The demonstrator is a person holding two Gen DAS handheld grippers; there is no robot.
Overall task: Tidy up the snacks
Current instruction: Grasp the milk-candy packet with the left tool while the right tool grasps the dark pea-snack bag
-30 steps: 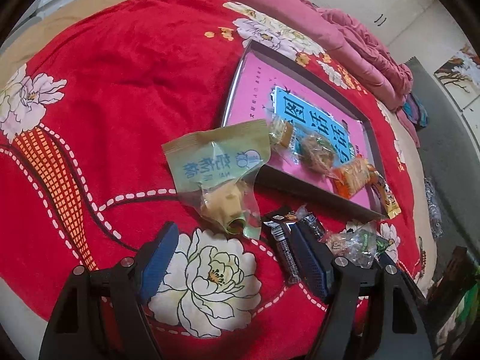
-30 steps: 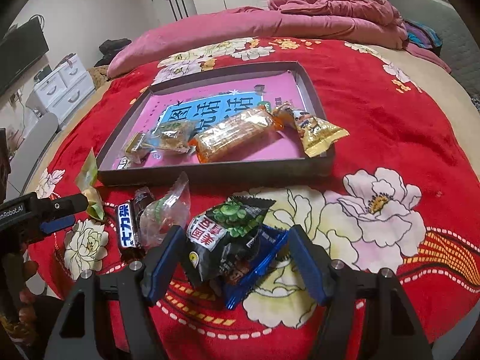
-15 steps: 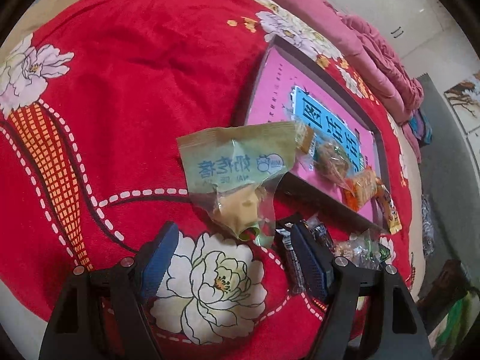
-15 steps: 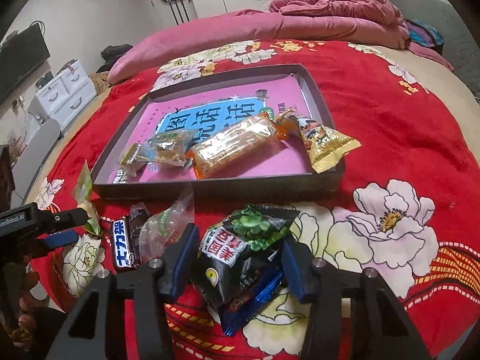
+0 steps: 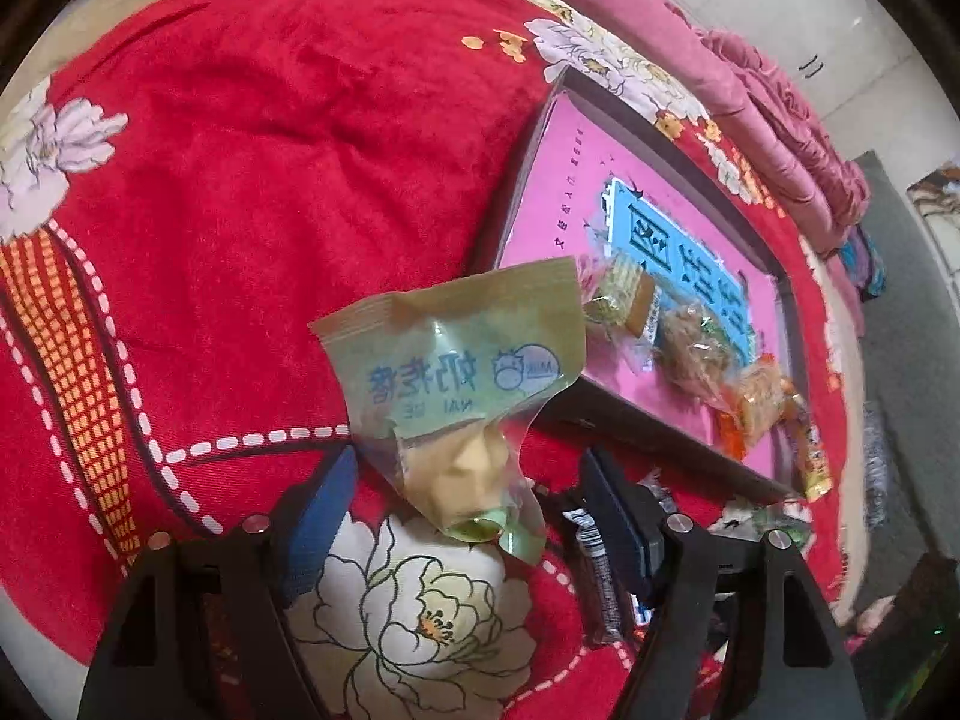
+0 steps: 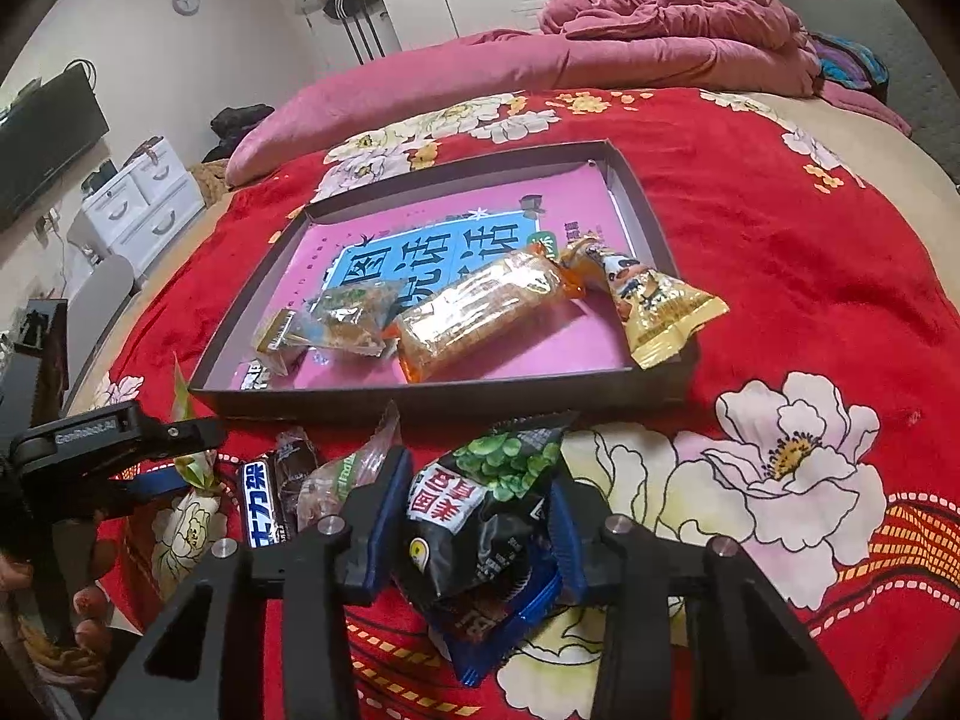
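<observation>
A green-and-tan snack packet with blue lettering lies on the red flowered blanket, its lumpy lower end between the fingers of my left gripper. The jaws are closing and the blue pads stand clear of it. In the right wrist view my right gripper is closing on a black green-pea packet. Its pads press both sides, and a blue packet lies under it. Beyond stands a dark tray with a pink lining. It holds an orange-wrapped bar, a yellow packet and two clear packets.
A chocolate bar and a clear packet lie between the two grippers, in front of the tray. A pink duvet is piled at the far side. White drawers and a dark screen stand left of the bed.
My right jaws have drawn in from wide apart until they pinch the black pea packet. My left gripper has come nearer the green packet and its jaws have narrowed a little.
</observation>
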